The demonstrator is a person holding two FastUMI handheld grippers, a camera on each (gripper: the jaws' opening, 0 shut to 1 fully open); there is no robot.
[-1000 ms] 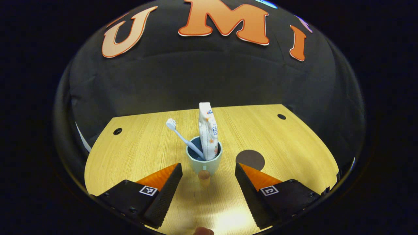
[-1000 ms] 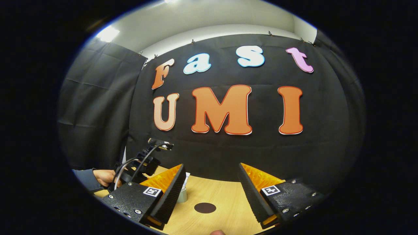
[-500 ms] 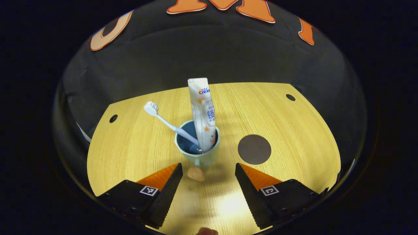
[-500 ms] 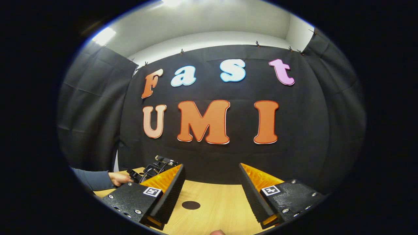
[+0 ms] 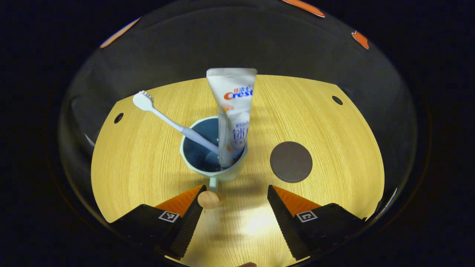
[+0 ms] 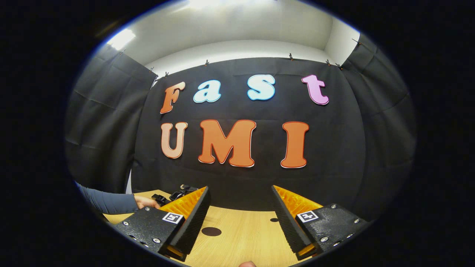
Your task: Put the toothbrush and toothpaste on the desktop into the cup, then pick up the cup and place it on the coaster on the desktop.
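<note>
Toothbrush (image 5: pixel 163 118), a pale plastic one, was leaned left in the light green ceramic cup (image 5: pixel 207 168), white toothpaste tube (image 5: pixel 232 111) propped upright beside it, so loading looked done. Left gripper (image 5: pixel 235 202) was spread wide just short of the cup handle, likely for the lift. Round dark coaster (image 5: pixel 291 161) was sat nearby on the yellow woodgrain desktop (image 5: pixel 334 148). Right gripper (image 6: pixel 241 218) was held wide and empty, black cloth walls behind.

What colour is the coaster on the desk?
Dark brown, plain; the coaster shows best in the left gripper view.
</note>
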